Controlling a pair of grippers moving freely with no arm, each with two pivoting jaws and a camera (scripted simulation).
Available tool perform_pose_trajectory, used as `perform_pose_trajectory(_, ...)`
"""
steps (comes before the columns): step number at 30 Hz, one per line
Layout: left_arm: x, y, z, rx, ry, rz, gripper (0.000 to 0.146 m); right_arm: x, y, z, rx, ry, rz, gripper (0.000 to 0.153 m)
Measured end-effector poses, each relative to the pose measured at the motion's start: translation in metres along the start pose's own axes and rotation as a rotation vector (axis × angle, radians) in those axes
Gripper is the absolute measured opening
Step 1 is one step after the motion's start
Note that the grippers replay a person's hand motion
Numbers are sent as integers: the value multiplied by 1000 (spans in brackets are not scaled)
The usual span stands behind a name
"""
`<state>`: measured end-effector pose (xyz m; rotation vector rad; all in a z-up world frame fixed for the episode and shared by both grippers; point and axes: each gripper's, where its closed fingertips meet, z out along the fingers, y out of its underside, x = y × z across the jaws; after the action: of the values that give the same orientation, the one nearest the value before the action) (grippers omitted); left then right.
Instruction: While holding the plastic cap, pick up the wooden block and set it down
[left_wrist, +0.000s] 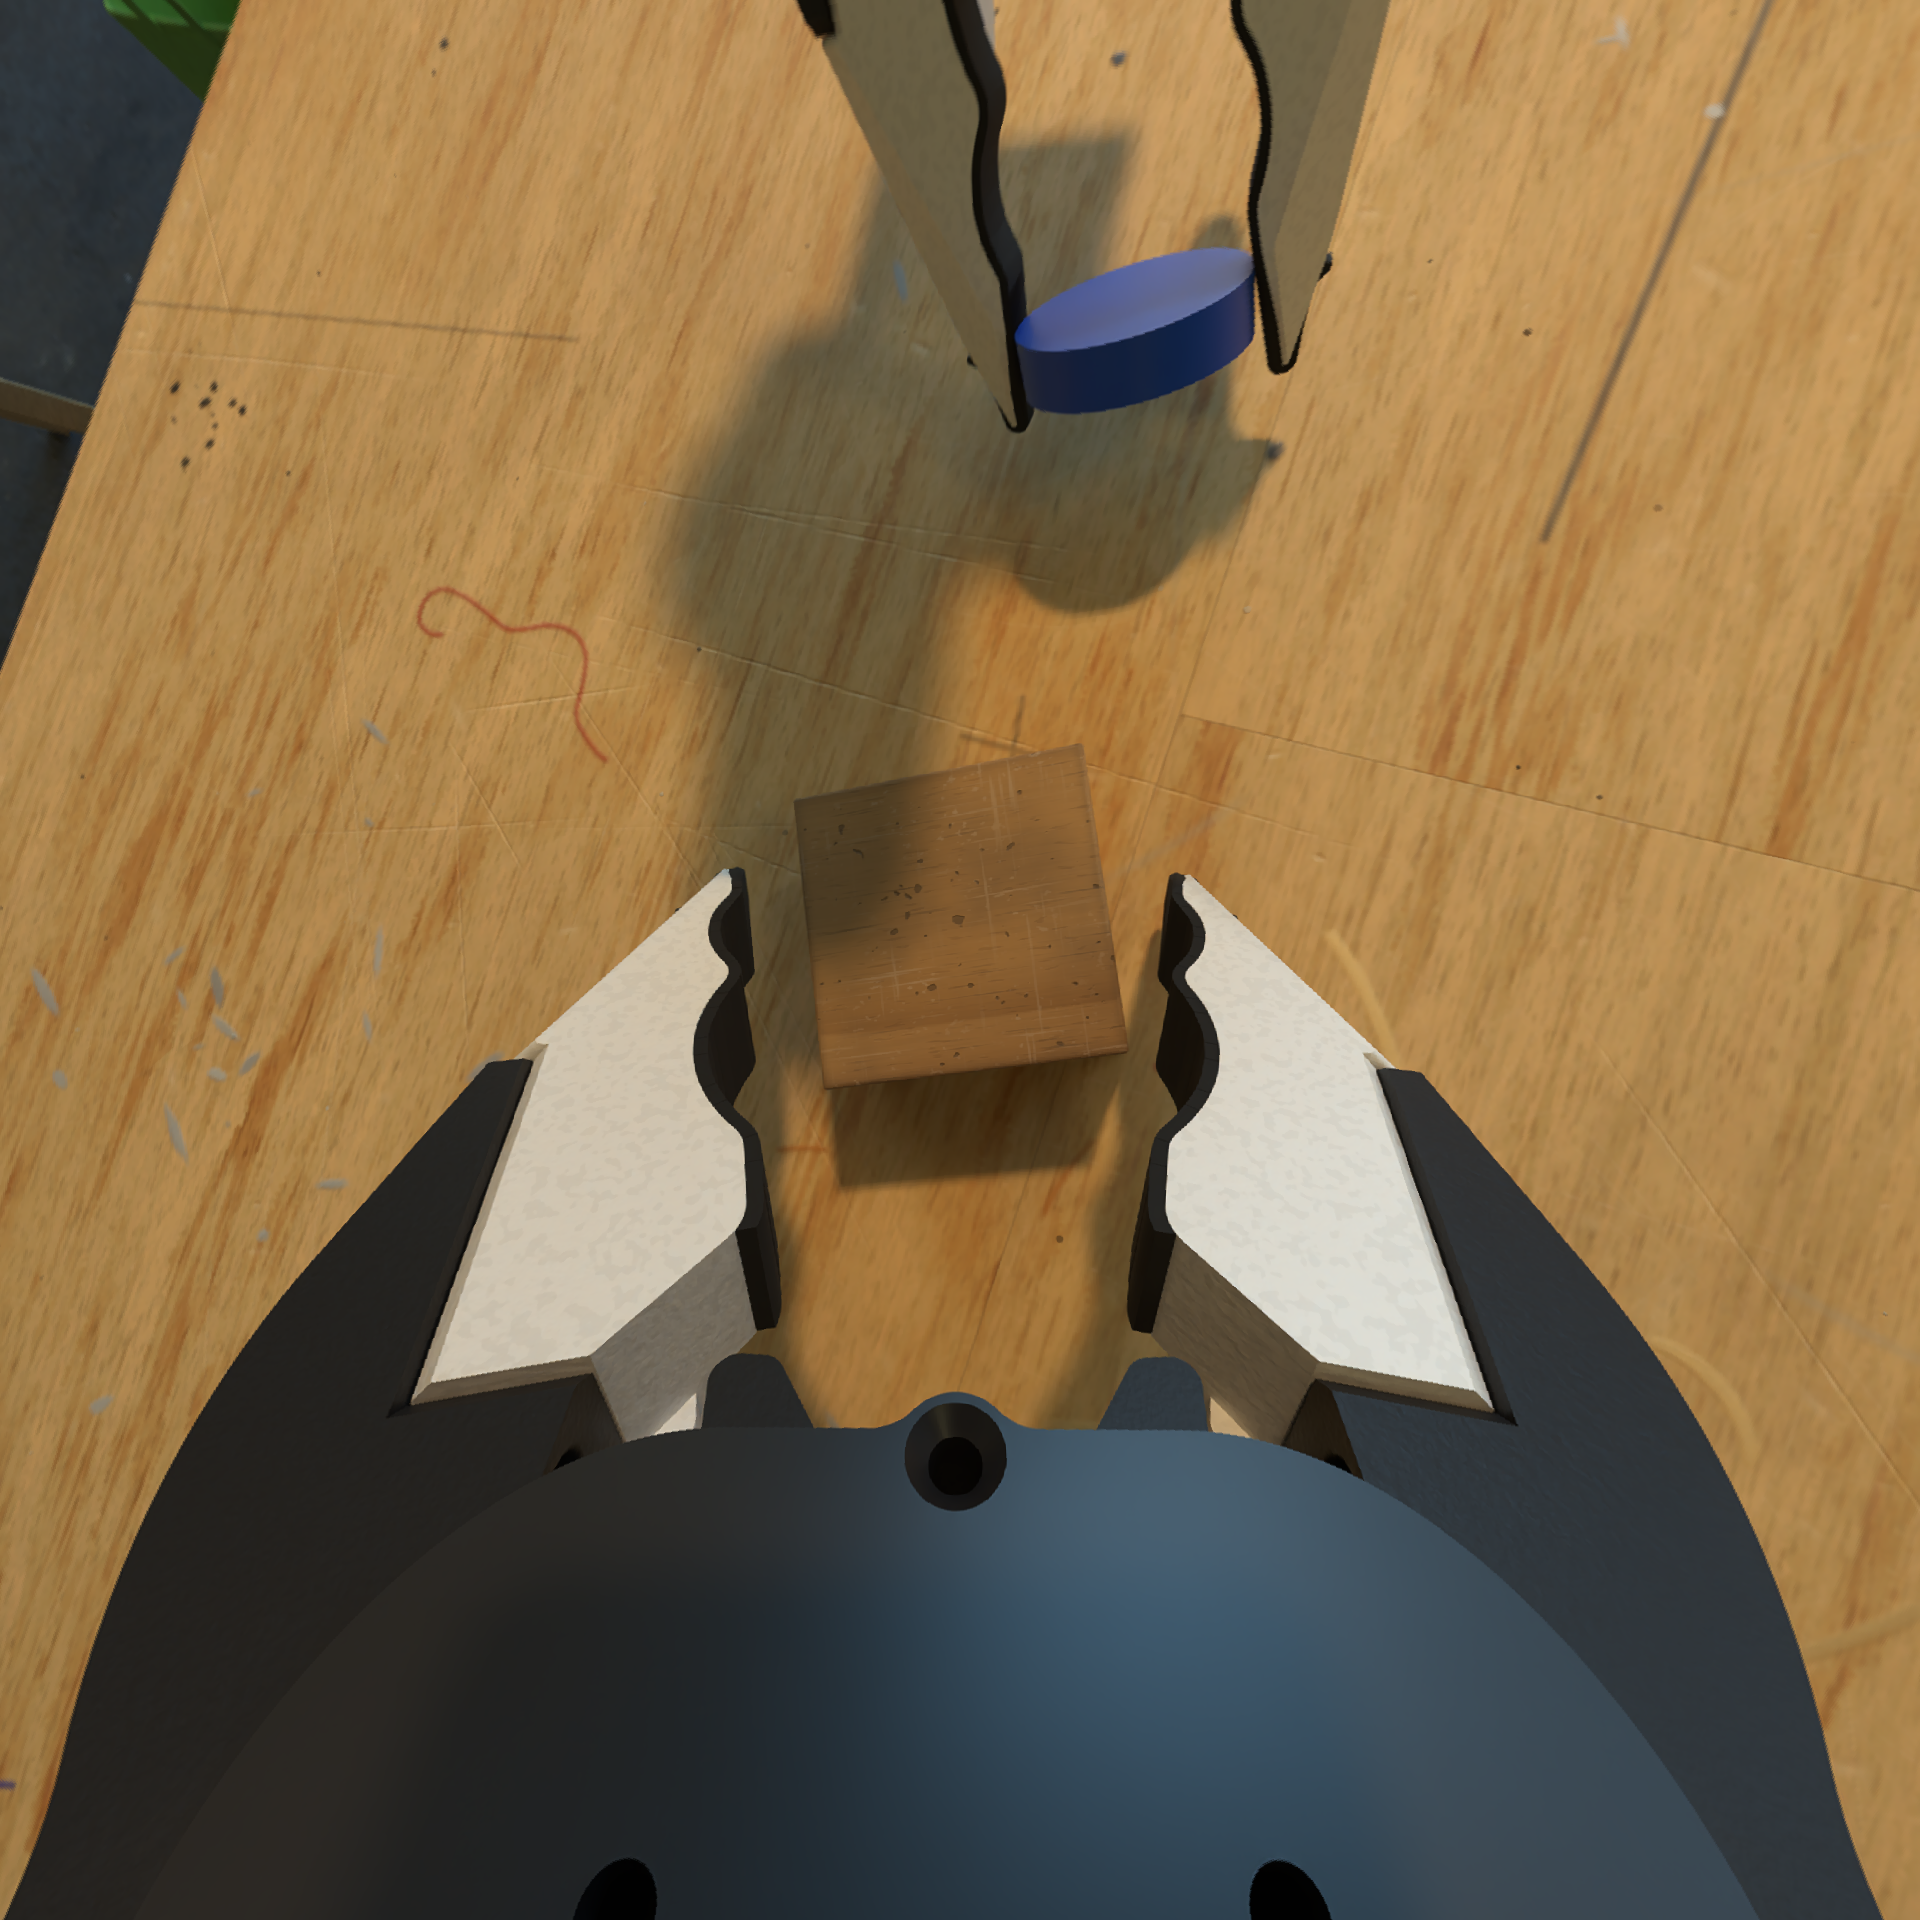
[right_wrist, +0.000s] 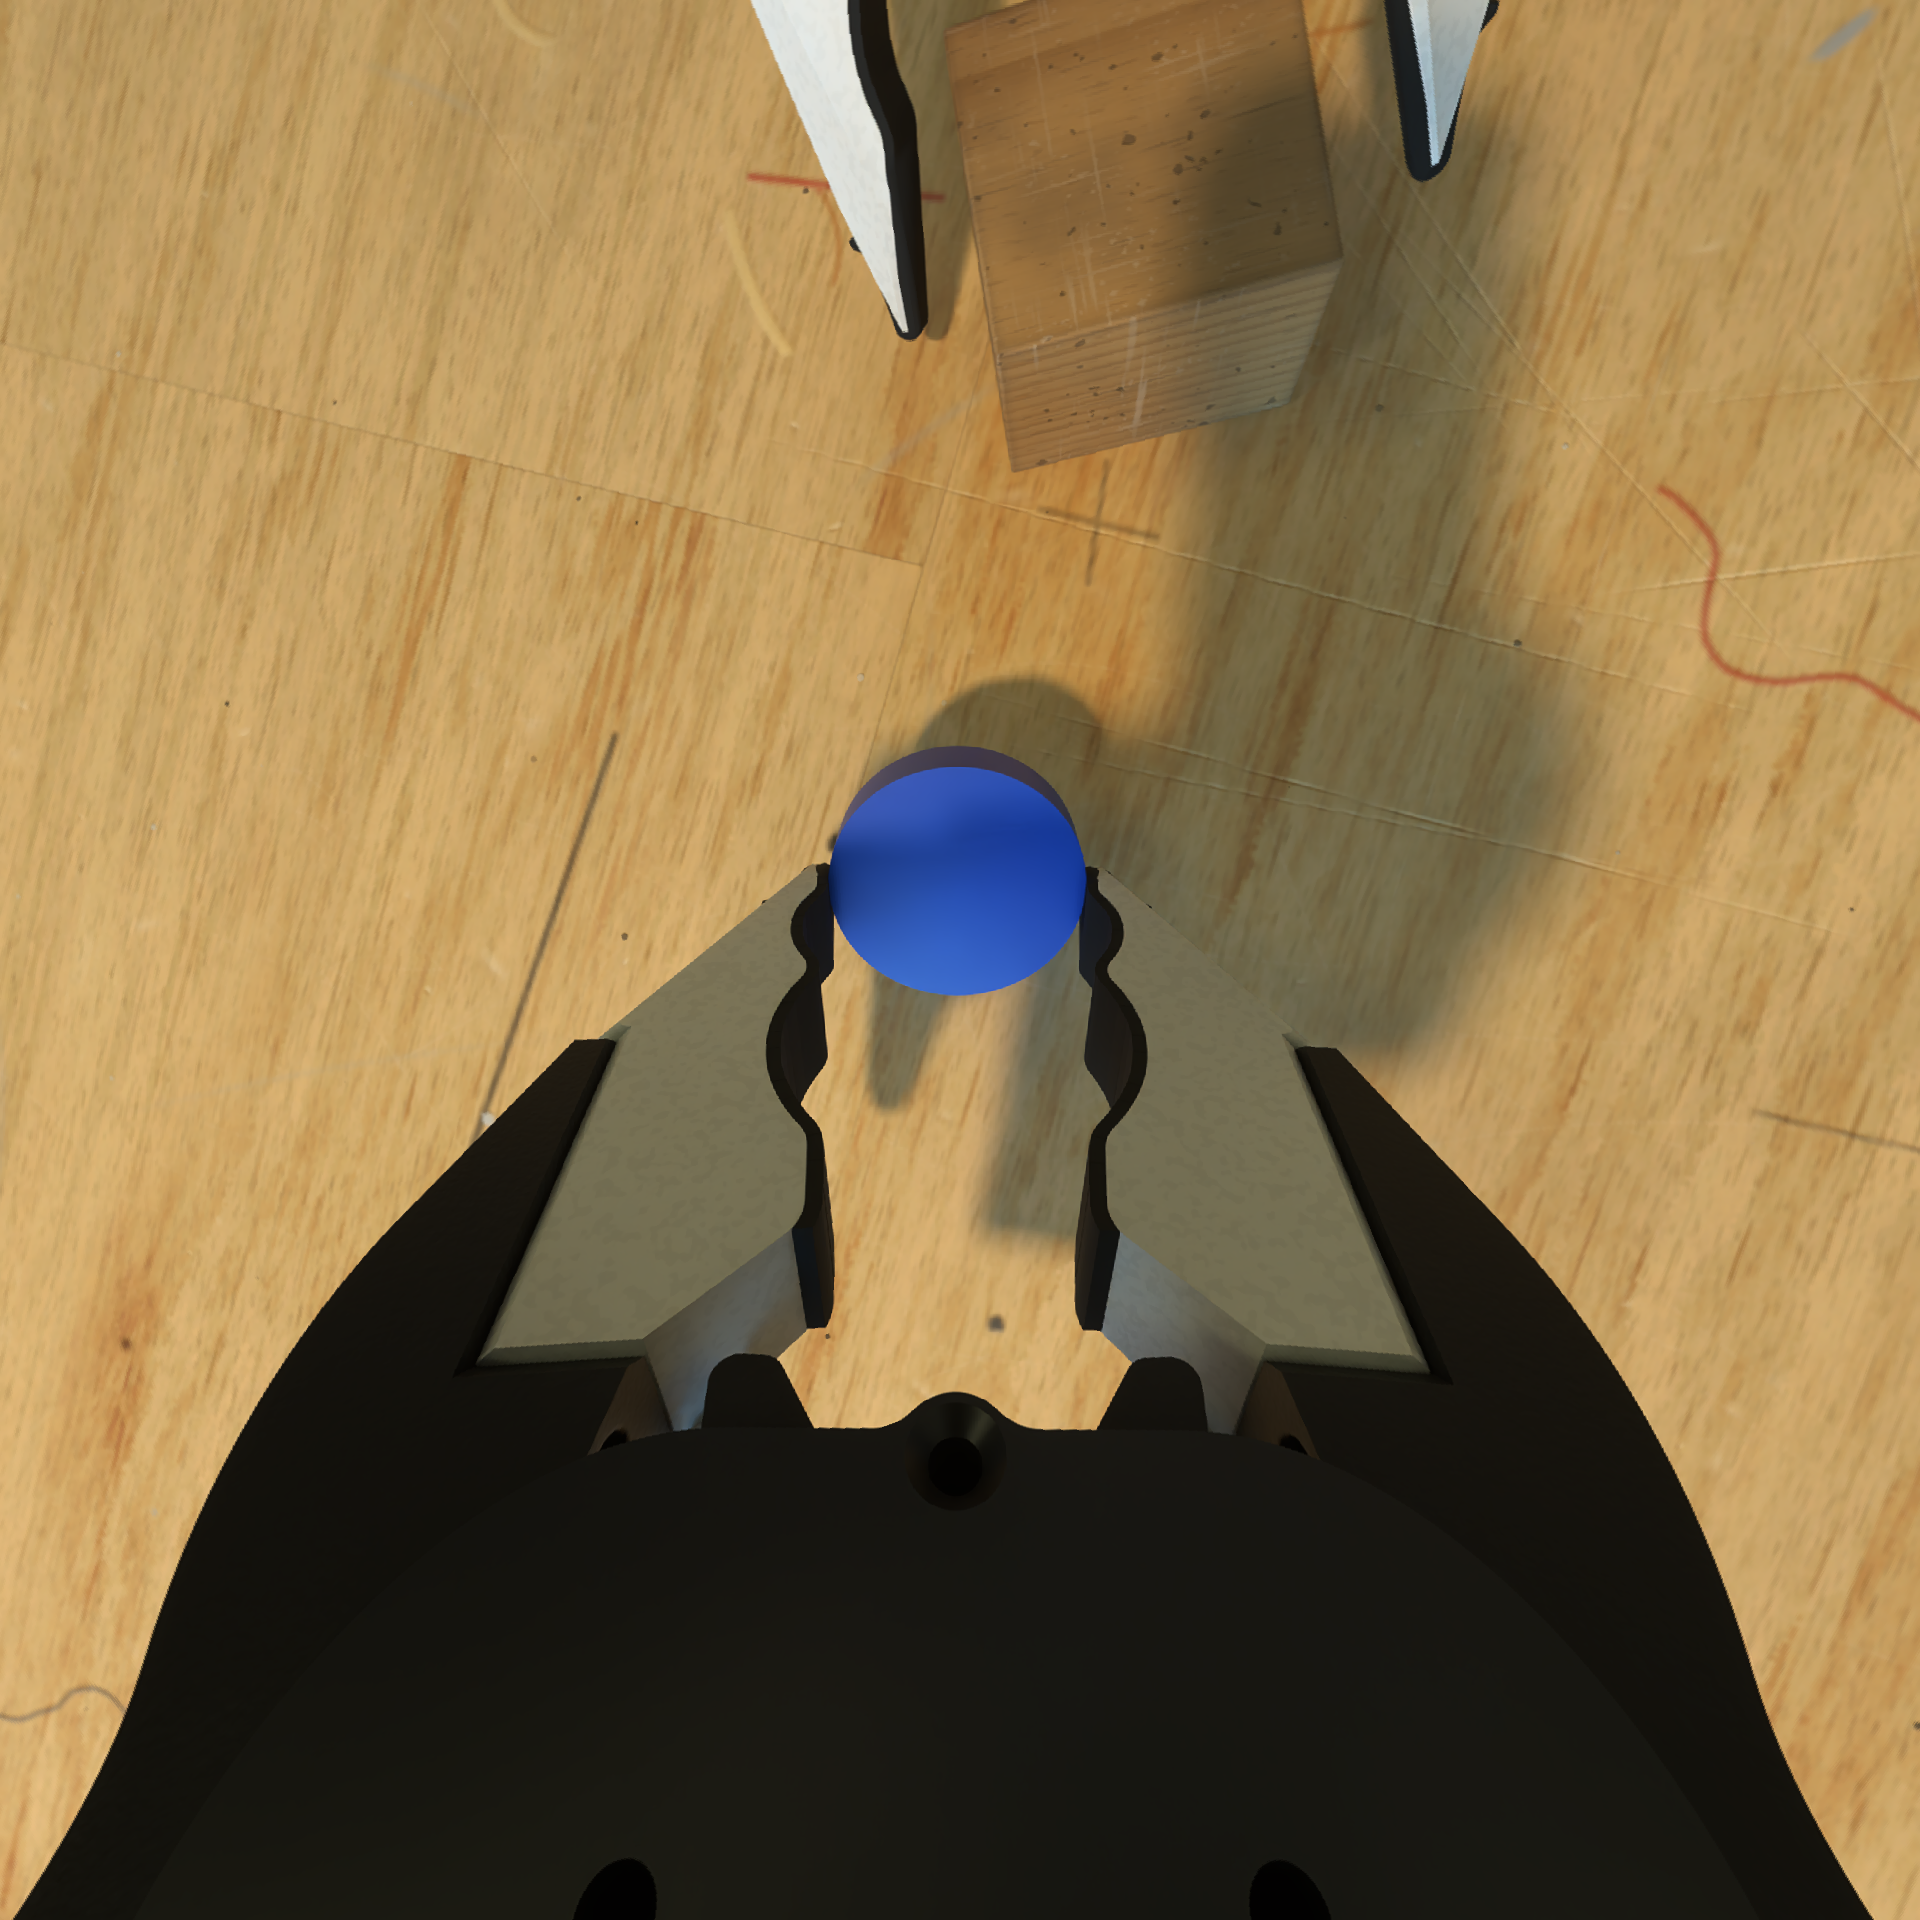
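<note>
The wooden block (left_wrist: 961, 920) stands on the wooden table (left_wrist: 1558, 935) between the two fingers of my left gripper (left_wrist: 956, 883), which is open with a gap on each side of the block. My right gripper (right_wrist: 956, 878) is shut on the round blue plastic cap (right_wrist: 956, 883) and holds it by its rim above the table, where it casts a shadow. In the left wrist view the right gripper (left_wrist: 1148, 384) with the cap (left_wrist: 1138, 327) hangs just beyond the block. In the right wrist view the block (right_wrist: 1143, 208) and the left gripper (right_wrist: 1164, 249) are at the top.
The table's left edge (left_wrist: 104, 436) runs close by in the left wrist view, with dark floor beyond it and a green object (left_wrist: 166, 31) at the top left corner. A red squiggle (left_wrist: 520, 655) and scratches mark the tabletop.
</note>
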<state>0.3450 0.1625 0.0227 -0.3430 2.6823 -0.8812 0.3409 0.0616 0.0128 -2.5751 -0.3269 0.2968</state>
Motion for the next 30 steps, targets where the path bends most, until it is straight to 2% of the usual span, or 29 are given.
perform_pose_trajectory(7, 0, 0, 1, 1, -34, -80, 84, 1, -3, 0, 21, 31, 57, 47)
perform_pose_trajectory(11, -2, 2, -11, 16, -63, -116, 90, 1, -5, 2, 31, 39, 68, 47)
perform_pose_trajectory(16, -3, 14, -8, -26, -37, -165, 99, 1, -9, 2, 43, 50, 80, 47)
perform_pose_trajectory(18, 2, 15, -1, -28, 1, -172, 95, 0, -11, 3, 56, 55, 91, 47)
perform_pose_trajectory(21, 1, 16, 5, -40, -13, -176, 81, 0, -10, 5, 51, 65, 98, 47)
perform_pose_trajectory(30, 3, 13, 5, -28, -29, -156, 64, 0, -11, 1, 79, 86, 131, 47)
